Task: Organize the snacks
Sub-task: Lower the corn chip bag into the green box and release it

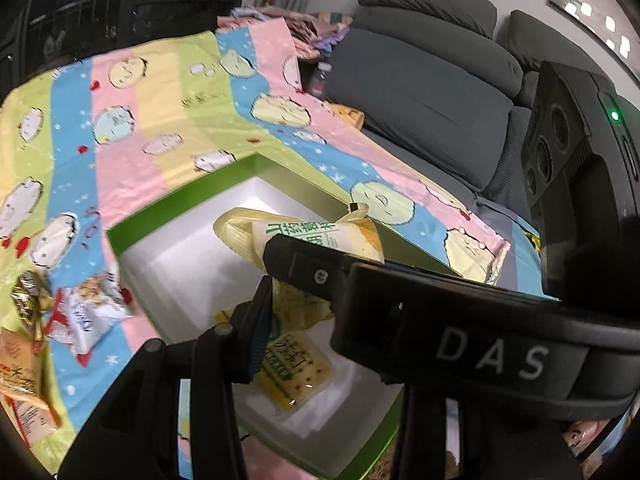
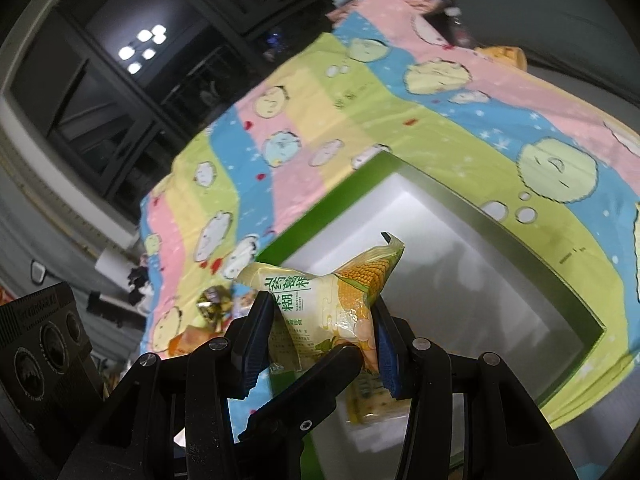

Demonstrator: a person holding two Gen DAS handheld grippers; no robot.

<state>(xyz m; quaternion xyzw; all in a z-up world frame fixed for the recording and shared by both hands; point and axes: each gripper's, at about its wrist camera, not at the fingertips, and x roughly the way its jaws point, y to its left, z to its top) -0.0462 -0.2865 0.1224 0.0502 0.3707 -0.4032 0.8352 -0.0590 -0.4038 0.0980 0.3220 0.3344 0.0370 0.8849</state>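
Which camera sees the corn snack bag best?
The right wrist view: the corn snack bag sits front and centre, pinched in the right gripper. The left wrist view shows it half hidden behind a black gripper finger.

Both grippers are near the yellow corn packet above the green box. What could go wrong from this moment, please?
1. The right gripper pinches the yellow corn packet only at its lower part, so the packet may slip or twist when it is released over the green box.
2. The grippers are crowded closely together and could collide.
3. The soda cracker packet already lies in the box; a drop may land on top of it.
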